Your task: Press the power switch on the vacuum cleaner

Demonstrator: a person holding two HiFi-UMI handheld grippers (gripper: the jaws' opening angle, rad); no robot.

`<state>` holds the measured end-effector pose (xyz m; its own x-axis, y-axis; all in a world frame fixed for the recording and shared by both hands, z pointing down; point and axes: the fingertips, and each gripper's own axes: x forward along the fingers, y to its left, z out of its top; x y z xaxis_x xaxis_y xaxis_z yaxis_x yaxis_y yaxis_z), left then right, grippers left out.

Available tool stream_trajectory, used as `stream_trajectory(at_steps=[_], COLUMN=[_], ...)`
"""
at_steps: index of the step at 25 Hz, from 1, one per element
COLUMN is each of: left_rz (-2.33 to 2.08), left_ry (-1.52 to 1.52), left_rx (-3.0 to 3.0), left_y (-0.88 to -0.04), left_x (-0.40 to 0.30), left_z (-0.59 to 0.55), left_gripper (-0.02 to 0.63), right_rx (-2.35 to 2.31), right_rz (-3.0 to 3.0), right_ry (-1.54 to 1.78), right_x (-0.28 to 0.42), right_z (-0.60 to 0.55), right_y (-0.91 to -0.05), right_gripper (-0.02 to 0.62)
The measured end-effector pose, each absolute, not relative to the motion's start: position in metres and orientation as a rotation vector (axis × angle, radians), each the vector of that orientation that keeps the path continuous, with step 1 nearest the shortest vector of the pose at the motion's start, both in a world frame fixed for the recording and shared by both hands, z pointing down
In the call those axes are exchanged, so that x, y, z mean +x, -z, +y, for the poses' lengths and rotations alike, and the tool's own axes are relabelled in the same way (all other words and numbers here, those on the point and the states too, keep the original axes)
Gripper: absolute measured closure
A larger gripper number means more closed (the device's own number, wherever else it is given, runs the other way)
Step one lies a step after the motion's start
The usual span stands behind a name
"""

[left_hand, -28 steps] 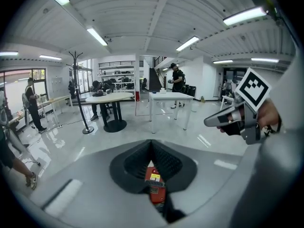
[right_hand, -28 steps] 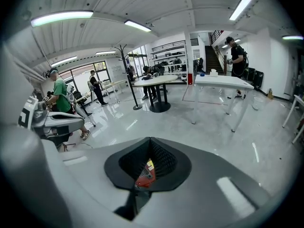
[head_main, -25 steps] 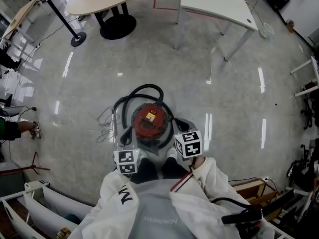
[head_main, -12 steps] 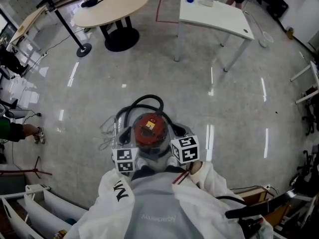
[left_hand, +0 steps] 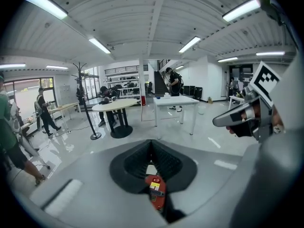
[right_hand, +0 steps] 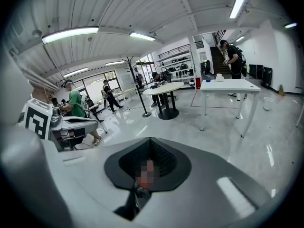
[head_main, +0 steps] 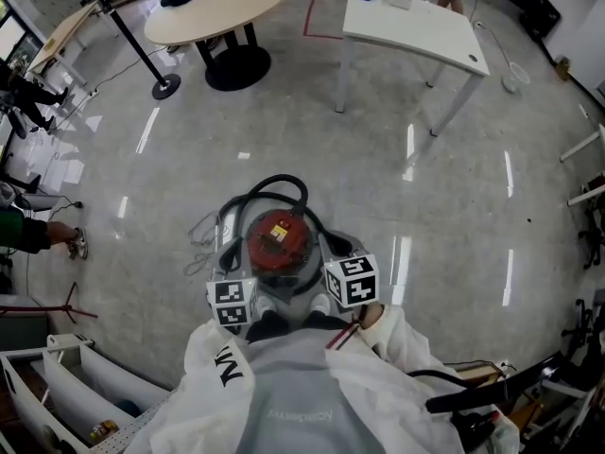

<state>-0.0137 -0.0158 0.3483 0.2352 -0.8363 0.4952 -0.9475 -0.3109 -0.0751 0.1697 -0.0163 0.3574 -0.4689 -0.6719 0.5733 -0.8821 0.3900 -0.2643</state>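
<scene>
At the vacuum cleaner's (head_main: 280, 239) near left we hold the left gripper (head_main: 233, 303), jaws together, empty; the red-topped cleaner stands on the floor (head_main: 454, 187) (switch too small to pick out); near right, the right gripper (head_main: 351, 281), jaws together too.

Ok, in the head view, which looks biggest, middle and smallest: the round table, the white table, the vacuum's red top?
1. Largest: round table and white table; they look about alike, so no ranking between them.
2. Smallest: vacuum's red top.
</scene>
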Motion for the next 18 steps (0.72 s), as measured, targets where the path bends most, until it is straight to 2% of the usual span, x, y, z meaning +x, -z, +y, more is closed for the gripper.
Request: stream_trajectory(at_steps=[7,18], left_rz=[-1.671,-1.634], left_ry=[-0.676,-0.607], left_rx=[2.29,2.377], left_y=[-0.345,-0.334], left_x=[-0.006,-0.017], left_z=[-0.012,0.007], left_gripper=[0.606,0.606], right_rx=[1.374,1.418], right_rz=[-2.297,-2.289], right_ry=[-0.775,-0.729], right_x=[0.179,0.155], right_z=[-0.015,0.024], right_y=[-0.353,-0.34], right_gripper=[0.594,0.594])
